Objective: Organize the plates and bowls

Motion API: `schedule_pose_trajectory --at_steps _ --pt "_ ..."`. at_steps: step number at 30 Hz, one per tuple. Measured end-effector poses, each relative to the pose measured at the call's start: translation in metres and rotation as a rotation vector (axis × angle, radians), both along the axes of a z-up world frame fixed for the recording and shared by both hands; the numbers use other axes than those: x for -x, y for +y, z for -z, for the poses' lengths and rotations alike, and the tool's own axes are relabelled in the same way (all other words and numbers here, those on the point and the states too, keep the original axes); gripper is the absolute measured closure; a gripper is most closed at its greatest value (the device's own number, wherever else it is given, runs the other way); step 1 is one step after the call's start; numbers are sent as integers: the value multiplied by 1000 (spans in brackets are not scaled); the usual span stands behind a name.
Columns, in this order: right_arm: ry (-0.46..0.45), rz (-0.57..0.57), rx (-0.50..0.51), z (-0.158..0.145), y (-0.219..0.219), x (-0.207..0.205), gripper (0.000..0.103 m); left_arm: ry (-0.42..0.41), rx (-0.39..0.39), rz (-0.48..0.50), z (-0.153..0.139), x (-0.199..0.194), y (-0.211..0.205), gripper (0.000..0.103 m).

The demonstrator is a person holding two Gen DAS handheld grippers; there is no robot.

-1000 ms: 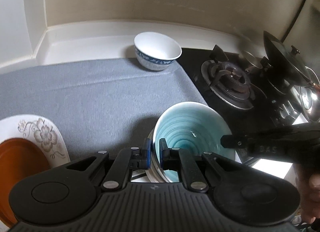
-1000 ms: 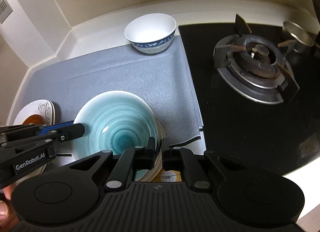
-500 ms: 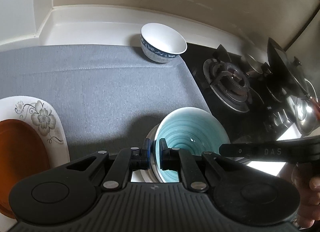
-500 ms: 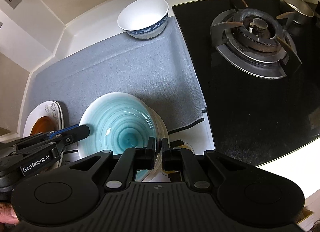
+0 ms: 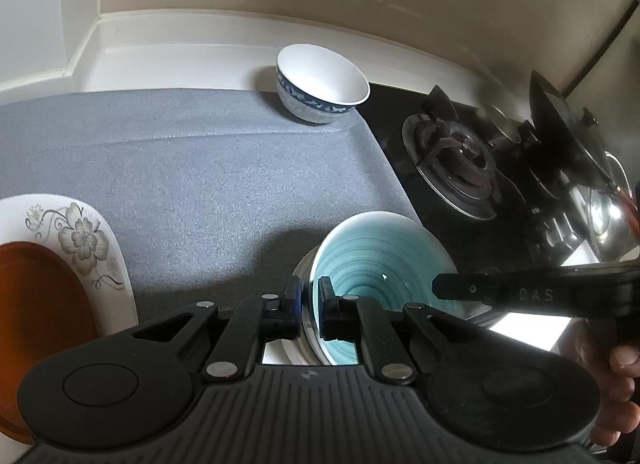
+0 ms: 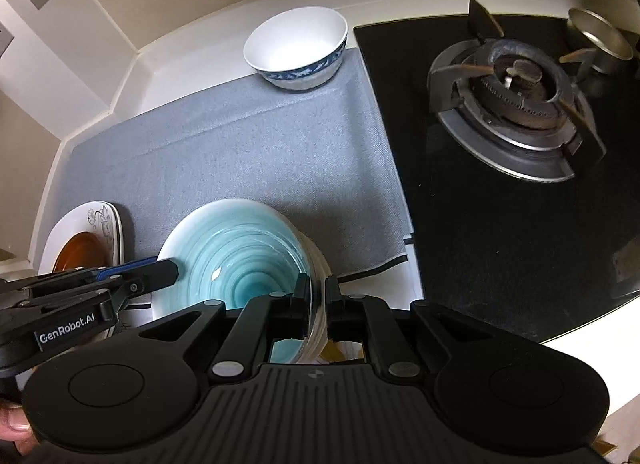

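A white counter [image 6: 208, 29] runs along the wall, with a raised lip at the back and a slanted corner on the left. A black glass stove [image 6: 500, 232] takes up its right part, its front edge meeting a bright white strip of counter. A grey mat [image 5: 208, 183] covers the middle of the counter; its right edge lies along the stove's left edge, its back edge stops short of the wall lip, and most of its surface is bare between the dishes.

The teal bowl [image 6: 240, 260] sits on top of a stack of pale plates [image 6: 316, 260] at the front of the mat, near its right front corner and close to the stove. The left gripper [image 5: 309, 306] is pinched on the left rim of this stack, one finger inside the bowl and one outside. The right gripper [image 6: 318, 300] is pinched on the right rim of the same stack, the plate edges between its fingers. I cannot tell whether the stack rests on the mat or is lifted.

A white plate with a flower pattern [image 5: 86, 240] lies at the mat's left front edge, well apart from the stack, with a brown dish [image 5: 36, 324] on it.

A white bowl with a blue band [image 5: 320, 83] stands upright at the mat's back right corner, just beside the stove's back left corner.
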State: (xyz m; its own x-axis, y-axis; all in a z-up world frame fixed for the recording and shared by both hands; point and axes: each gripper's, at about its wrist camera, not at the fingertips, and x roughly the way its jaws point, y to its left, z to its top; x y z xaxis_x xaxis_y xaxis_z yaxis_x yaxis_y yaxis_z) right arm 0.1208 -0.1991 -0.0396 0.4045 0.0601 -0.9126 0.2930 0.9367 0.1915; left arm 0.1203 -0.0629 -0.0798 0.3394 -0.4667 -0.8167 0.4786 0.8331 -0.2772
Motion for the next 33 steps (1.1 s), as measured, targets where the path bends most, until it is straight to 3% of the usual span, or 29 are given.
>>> schedule_pose_trajectory --at_steps 7,13,28,33 --pt "35 69 -73 -5 -8 0 96 62 23 -31 -7 -7 4 95" --pt "73 68 -58 -2 -5 -4 96 100 22 -31 -1 -11 2 95" --pt "63 25 4 -8 1 -4 91 60 33 -49 -7 -10 3 94" --pt "-39 18 39 -22 -2 2 89 -10 103 -128 -25 -30 10 90"
